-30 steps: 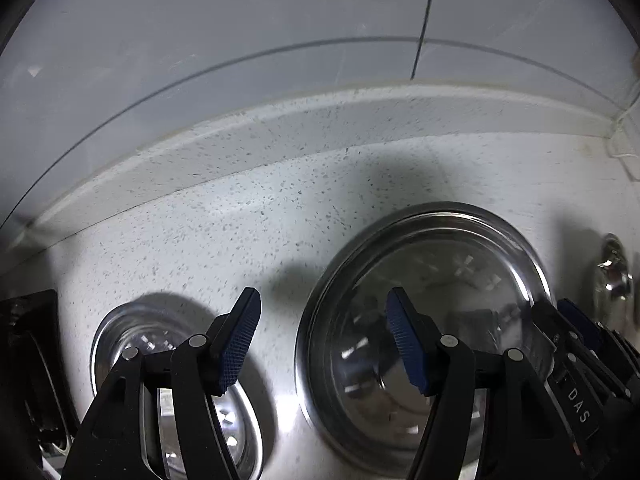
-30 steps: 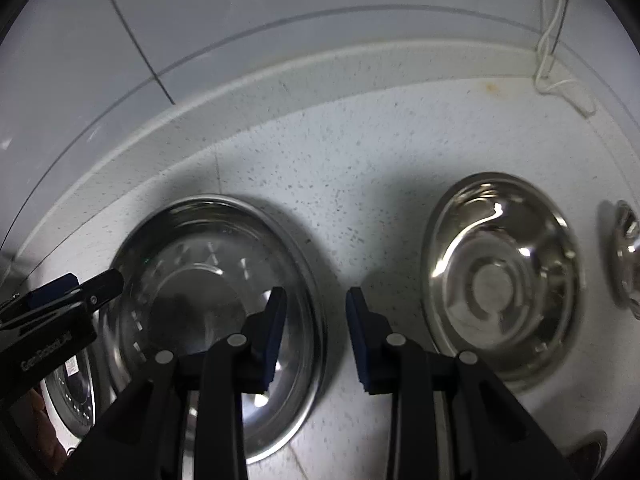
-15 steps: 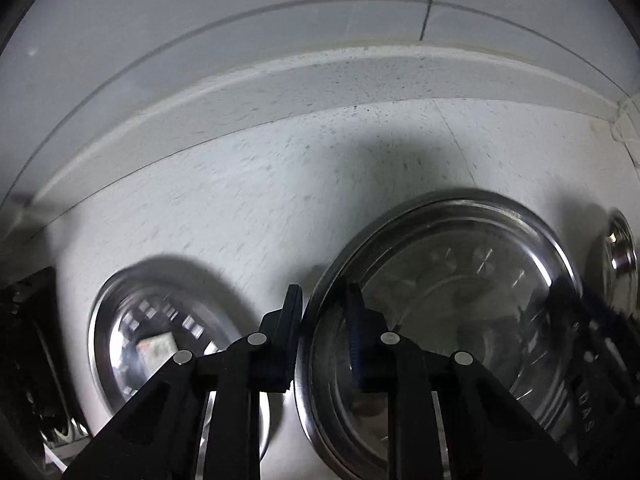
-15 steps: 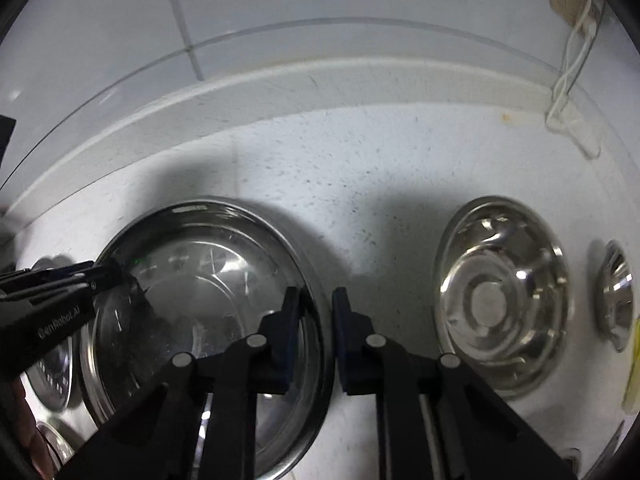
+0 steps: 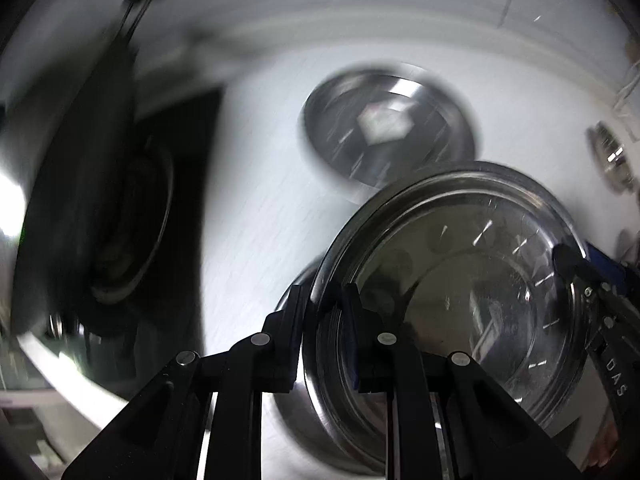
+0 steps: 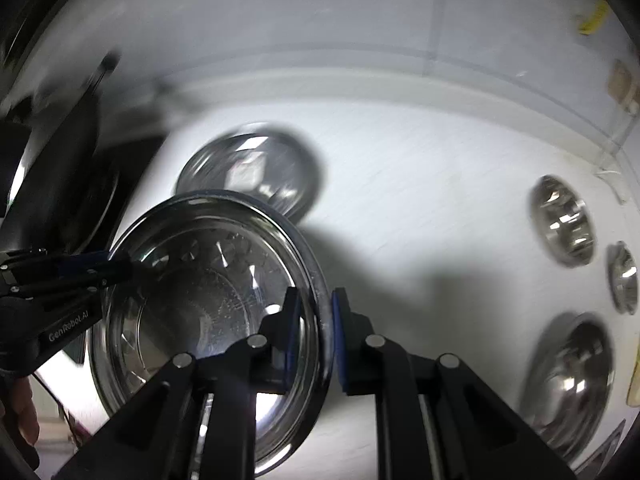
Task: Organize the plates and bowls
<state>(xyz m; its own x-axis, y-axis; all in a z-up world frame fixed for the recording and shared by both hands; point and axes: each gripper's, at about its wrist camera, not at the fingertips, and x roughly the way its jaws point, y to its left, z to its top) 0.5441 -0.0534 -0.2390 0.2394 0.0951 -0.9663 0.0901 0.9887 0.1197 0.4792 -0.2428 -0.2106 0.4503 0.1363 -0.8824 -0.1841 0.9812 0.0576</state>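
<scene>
White counter [image 6: 420,200], both jaws seemingly clamping bowl [image 6: 208,300] rim

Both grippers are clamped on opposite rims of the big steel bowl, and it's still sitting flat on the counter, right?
Not flat. The left gripper and right gripper do clamp opposite rims of the big steel bowl, but the left wrist view shows it tilted above the counter, underside exposed.
</scene>
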